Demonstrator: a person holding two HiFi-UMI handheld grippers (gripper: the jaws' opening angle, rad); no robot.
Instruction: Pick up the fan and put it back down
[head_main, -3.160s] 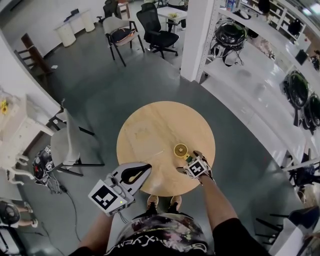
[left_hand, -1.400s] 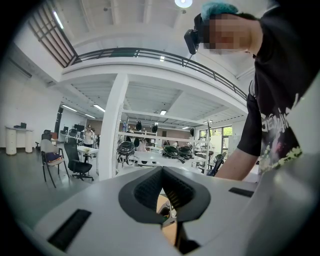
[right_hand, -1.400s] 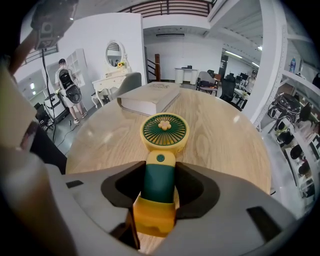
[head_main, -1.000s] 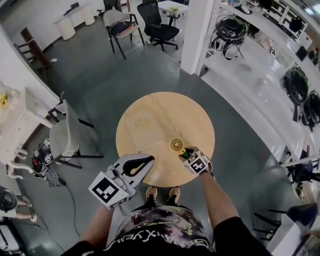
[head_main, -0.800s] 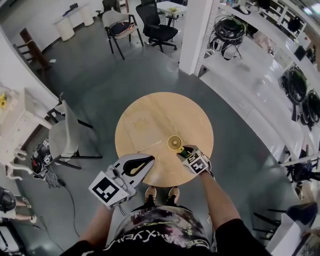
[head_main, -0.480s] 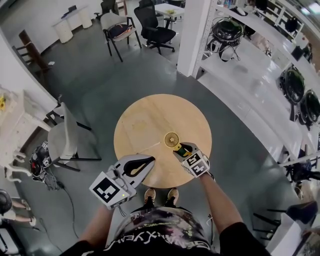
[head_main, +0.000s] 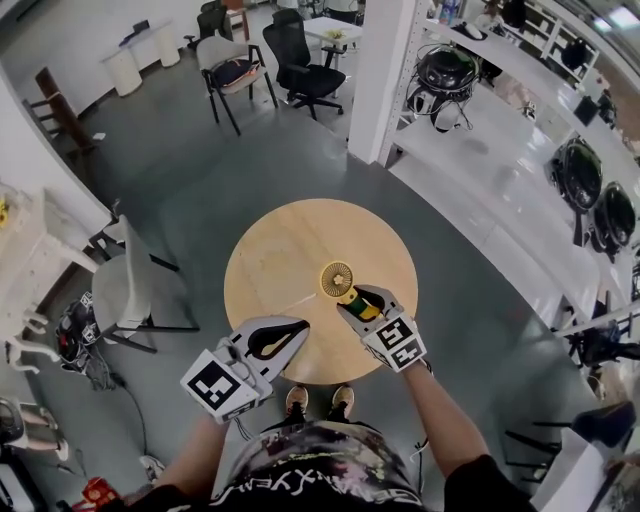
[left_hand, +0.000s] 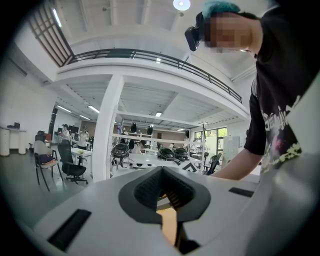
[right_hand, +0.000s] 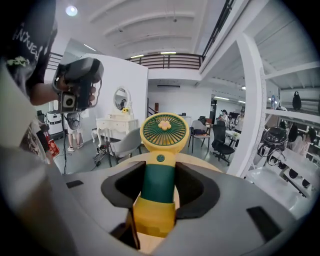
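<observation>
Right gripper (head_main: 352, 300) is closed on the fan (head_main: 341, 284): in the right gripper view the pads (right_hand: 192, 187) press on either side of the green stem, with the yellow base sitting back in the throat and the round grille clear ahead of the tips. We judge the grip is taken on the stem because it is the narrow, firm part, which keeps the grille from being squeezed. From the head view the fan sits over the table (head_main: 290, 245), right of its centre and towards the near edge. It appears to be off the top, tilted head-away from us, so we read the pick-up as done and the set-down as not yet done. Left gripper (head_main: 290, 330) hangs at the table's near edge, tips together on nothing. It is apart from the fan, presumably parked to leave the right gripper room.
</observation>
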